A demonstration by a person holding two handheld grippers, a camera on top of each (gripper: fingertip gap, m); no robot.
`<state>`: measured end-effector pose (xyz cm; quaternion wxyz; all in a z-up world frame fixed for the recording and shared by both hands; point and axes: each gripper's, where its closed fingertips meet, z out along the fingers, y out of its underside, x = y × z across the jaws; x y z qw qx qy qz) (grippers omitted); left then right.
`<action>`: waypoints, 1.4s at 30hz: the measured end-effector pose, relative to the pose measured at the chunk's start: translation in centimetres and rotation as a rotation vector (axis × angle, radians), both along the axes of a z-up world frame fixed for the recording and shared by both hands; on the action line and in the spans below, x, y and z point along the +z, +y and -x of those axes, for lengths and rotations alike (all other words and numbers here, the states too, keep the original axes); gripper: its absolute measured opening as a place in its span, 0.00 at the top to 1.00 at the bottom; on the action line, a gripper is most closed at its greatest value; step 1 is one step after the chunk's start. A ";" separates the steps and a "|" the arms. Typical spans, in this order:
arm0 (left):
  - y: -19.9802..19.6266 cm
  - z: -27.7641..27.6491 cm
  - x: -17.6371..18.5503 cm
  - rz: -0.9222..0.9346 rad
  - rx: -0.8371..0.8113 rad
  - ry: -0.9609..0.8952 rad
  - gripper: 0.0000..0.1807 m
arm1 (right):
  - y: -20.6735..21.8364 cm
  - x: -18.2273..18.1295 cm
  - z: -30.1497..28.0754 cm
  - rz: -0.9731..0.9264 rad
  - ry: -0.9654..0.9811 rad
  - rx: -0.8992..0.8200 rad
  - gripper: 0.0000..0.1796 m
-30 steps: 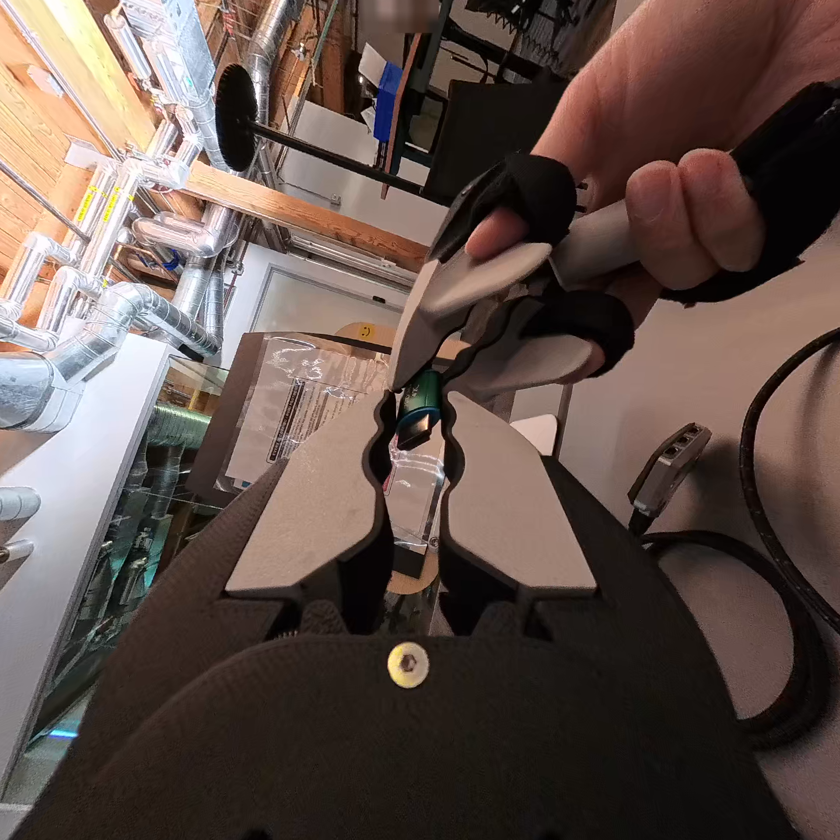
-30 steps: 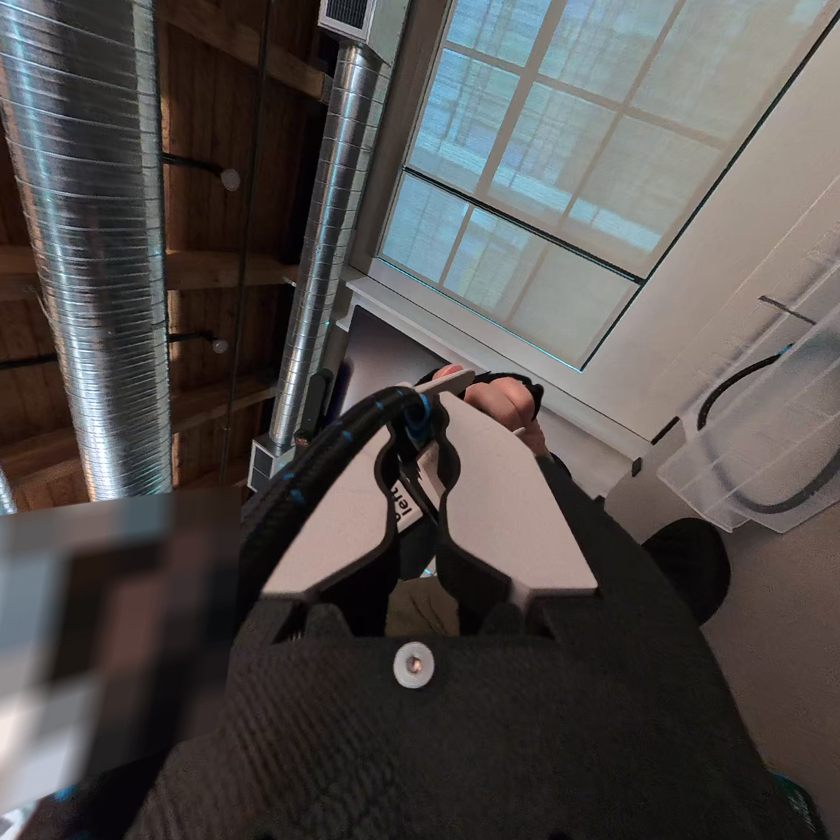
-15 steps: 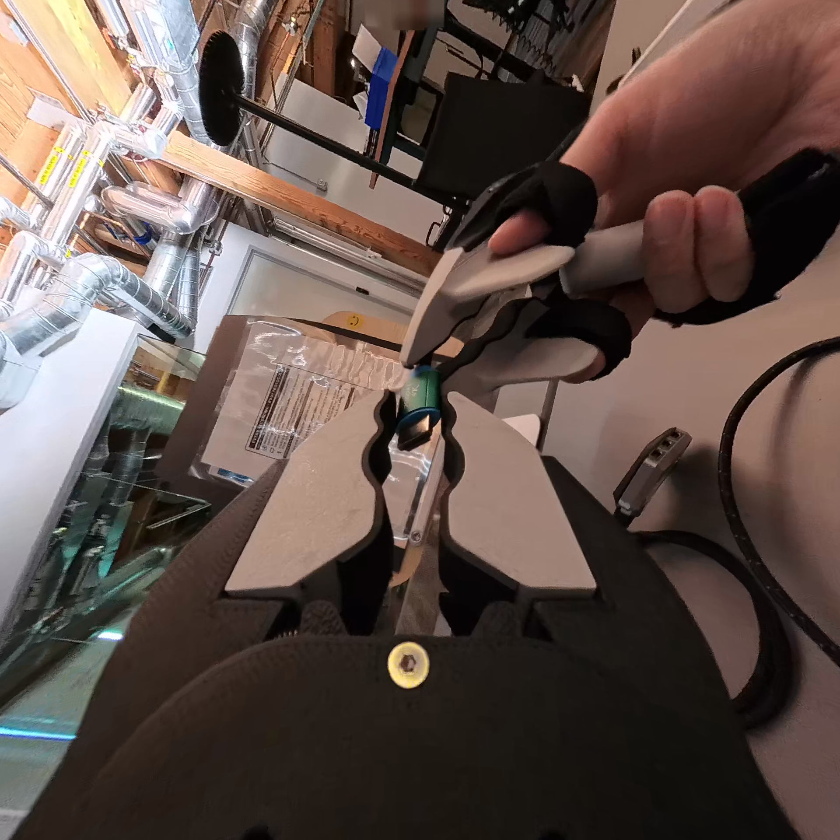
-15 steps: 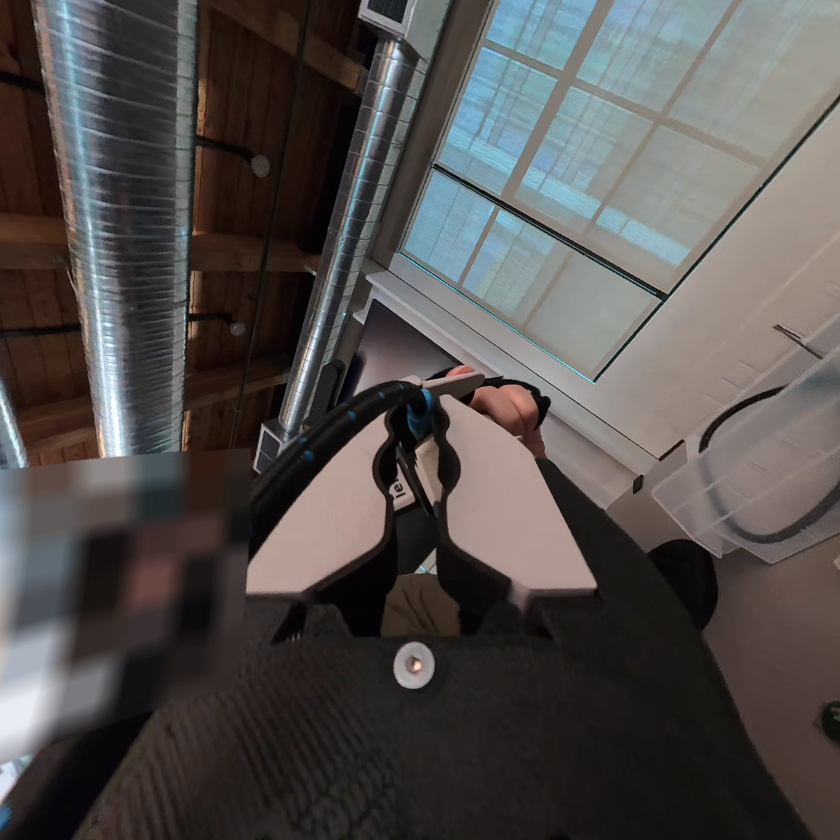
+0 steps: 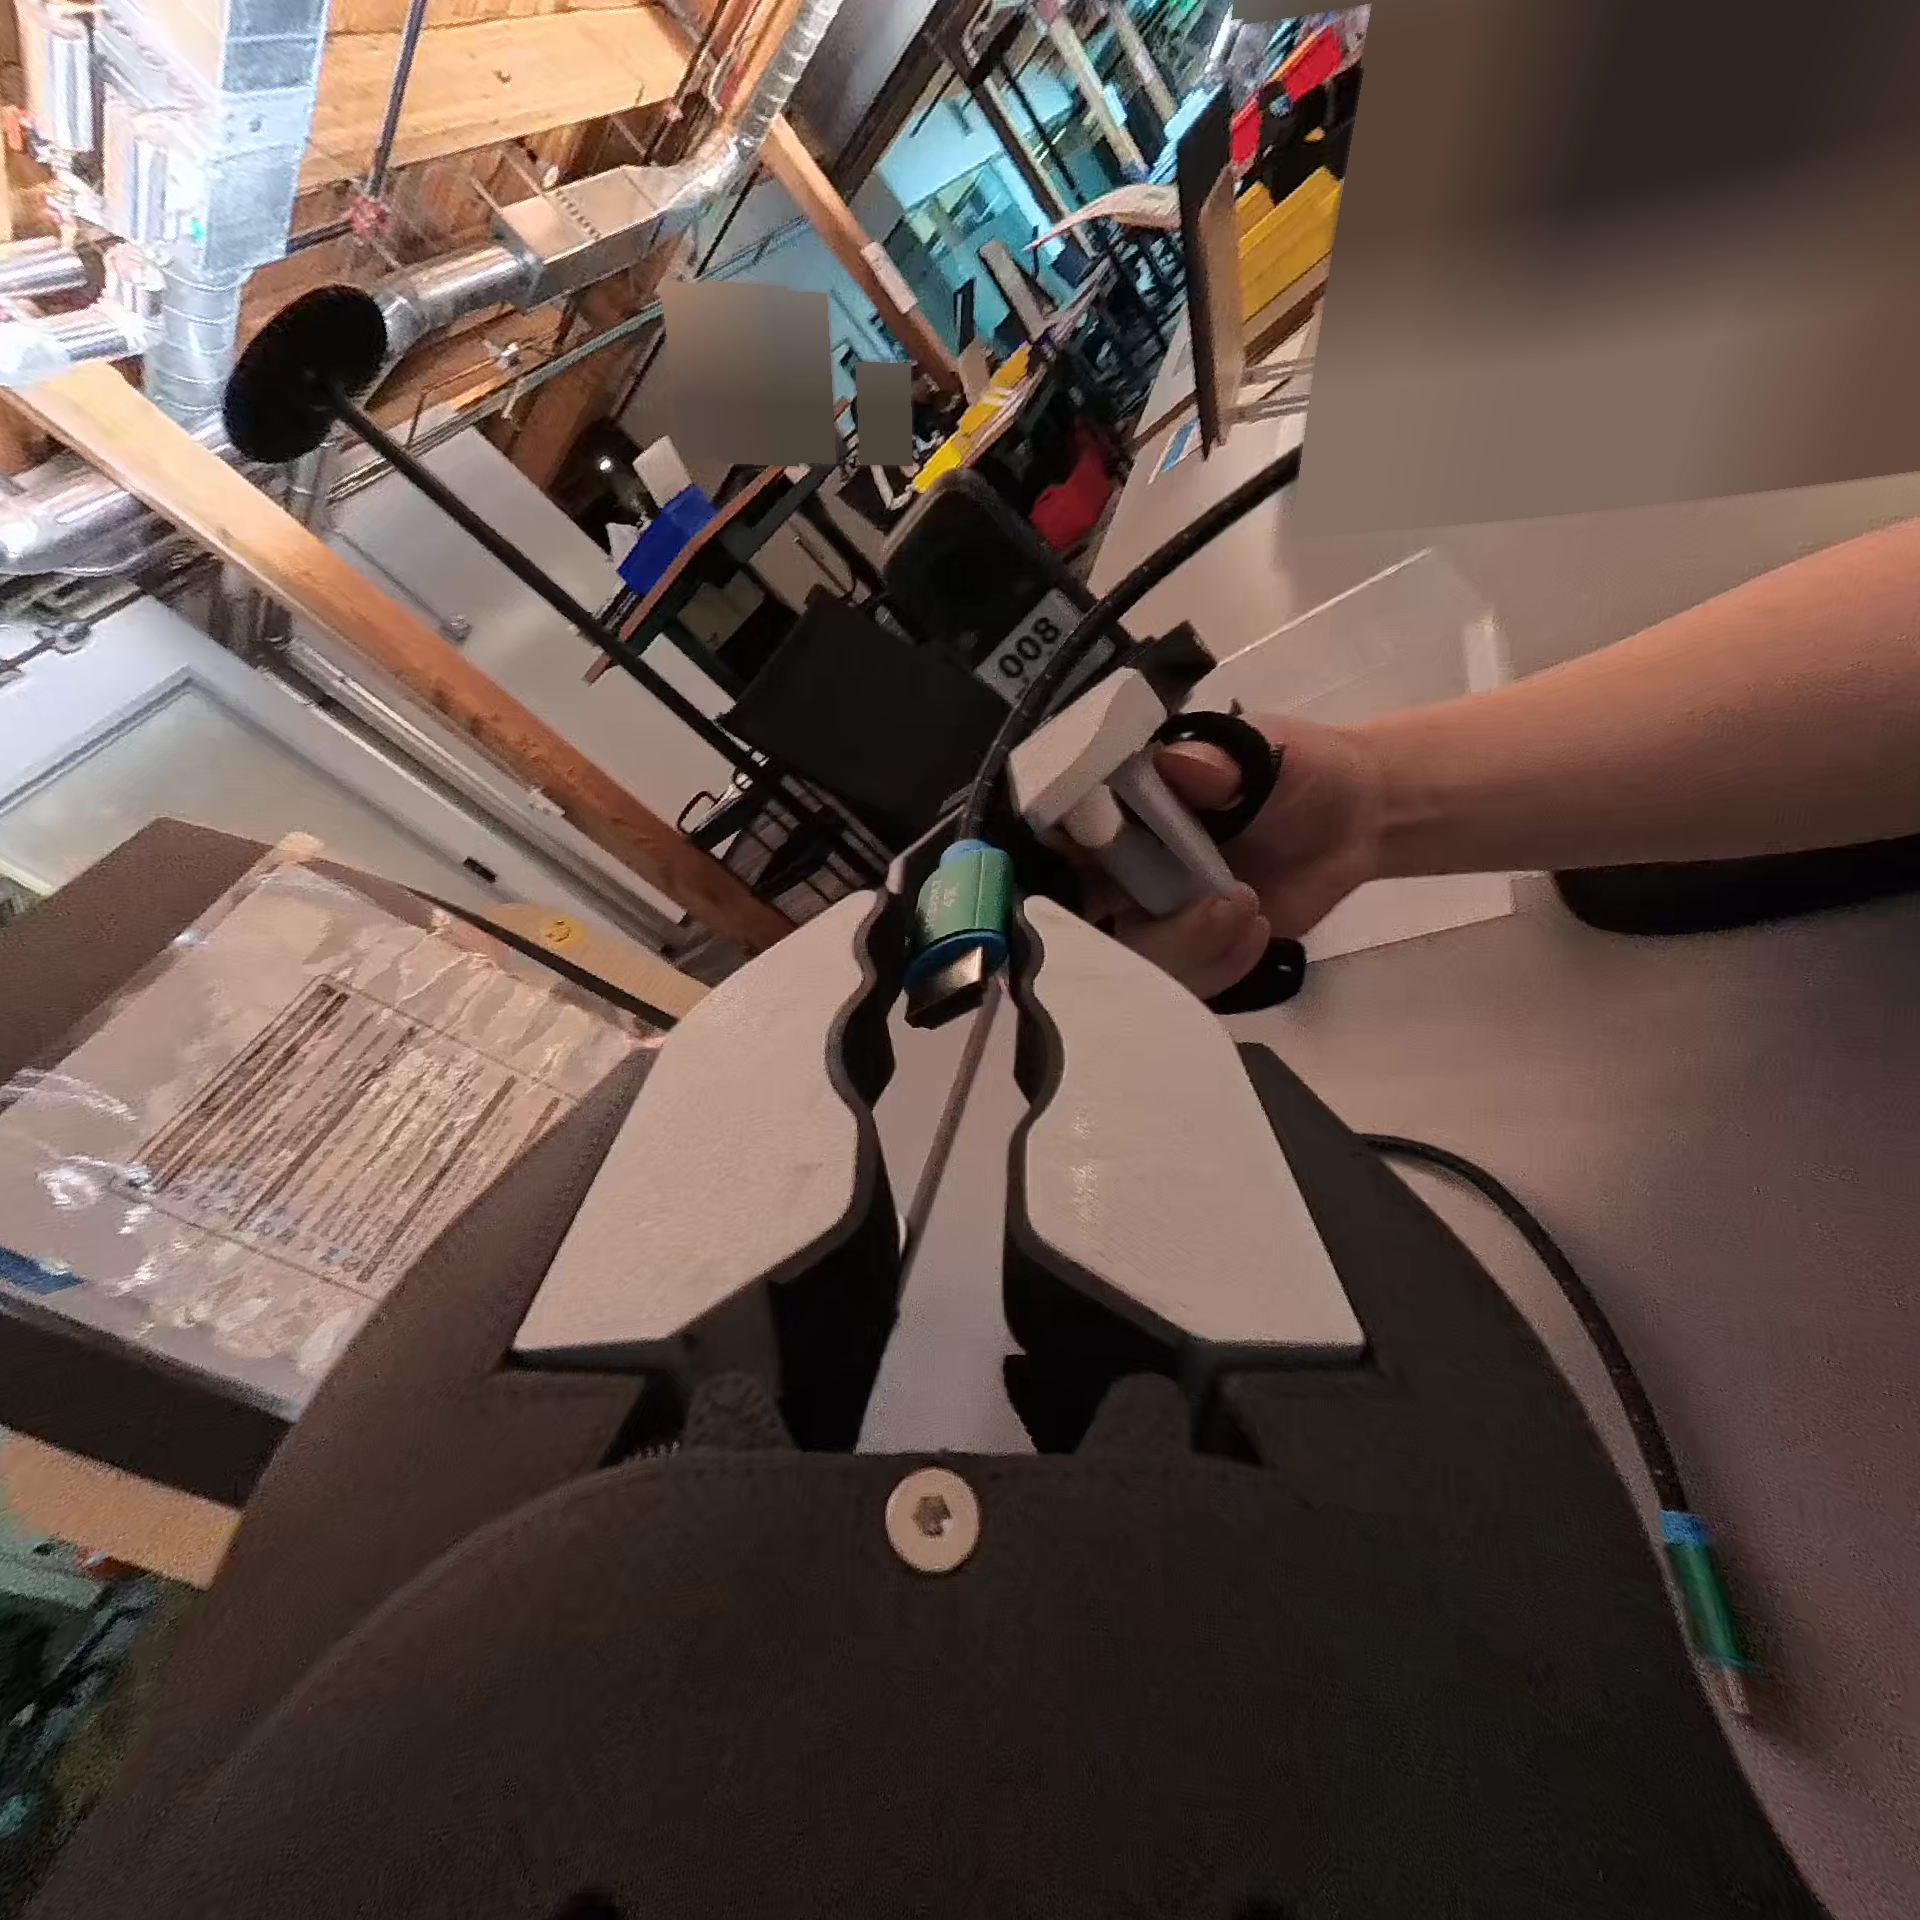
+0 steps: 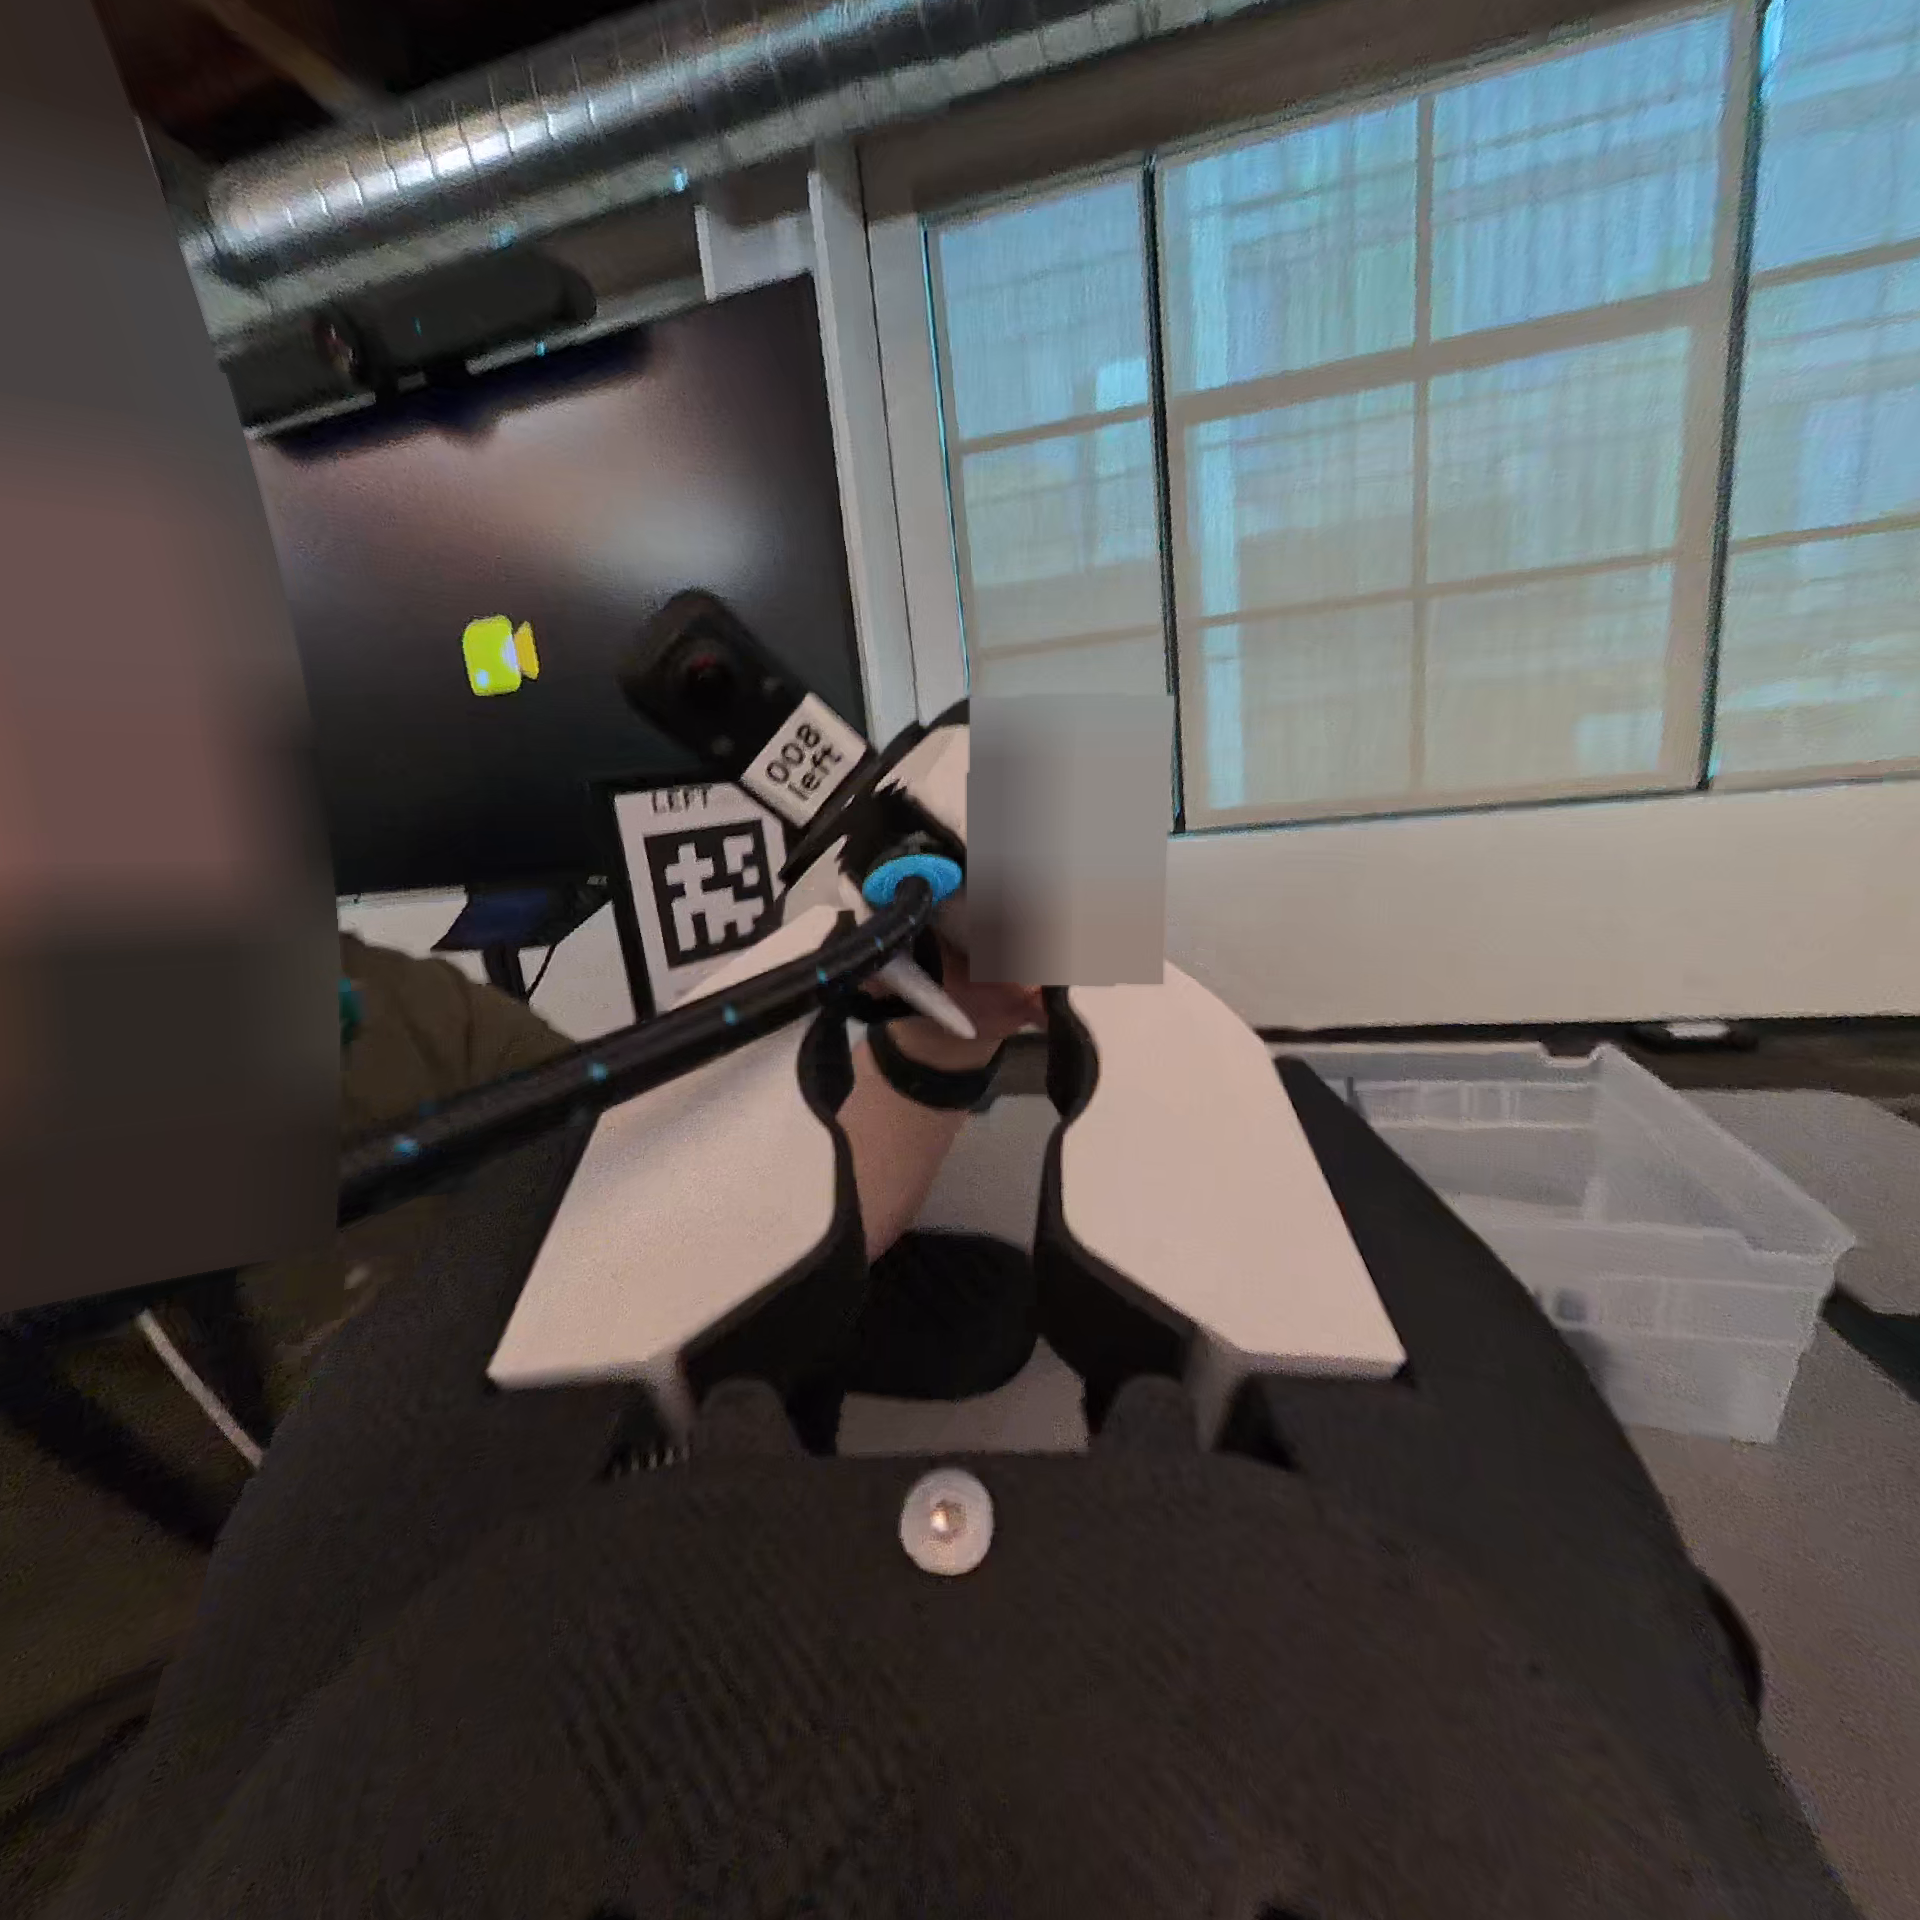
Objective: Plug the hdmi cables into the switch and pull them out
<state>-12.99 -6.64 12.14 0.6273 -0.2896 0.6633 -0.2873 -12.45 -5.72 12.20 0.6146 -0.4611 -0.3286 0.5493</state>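
My left gripper (image 5: pixel 954 920) is shut on a green and blue HDMI plug (image 5: pixel 956 914), metal end pointing back at the camera. Its black cable (image 5: pixel 1049 686) arcs up and away. My right gripper (image 6: pixel 940 966) is open and empty. In the right wrist view the left gripper (image 6: pixel 904 904) shows beyond it, holding the plug's blue end (image 6: pixel 912 878), and the cable (image 6: pixel 644 1049) crosses my right gripper's left finger. In the left wrist view the right gripper (image 5: pixel 1049 790) hangs just behind the plug. A second green plug (image 5: pixel 1704 1621) lies on the grey table. The switch is not in view.
A clear plastic bin (image 6: pixel 1558 1195) stands on the table to the right. A dark screen (image 6: pixel 540 540) stands at the back left, with windows behind. A brown box with a plastic-wrapped label (image 5: pixel 260 1091) is at the left. The person's forearm (image 5: pixel 1610 748) reaches in from the right.
My right gripper has opened, let go of the cable and drawn back from the left one. Both views have swung downward. The left gripper still holds the plug.
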 end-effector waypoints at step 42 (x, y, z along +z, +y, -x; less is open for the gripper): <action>0.9 0.7 -2.3 0.127 -0.044 0.190 0.90 | 0.4 -1.4 1.7 0.022 -0.125 -0.038 0.94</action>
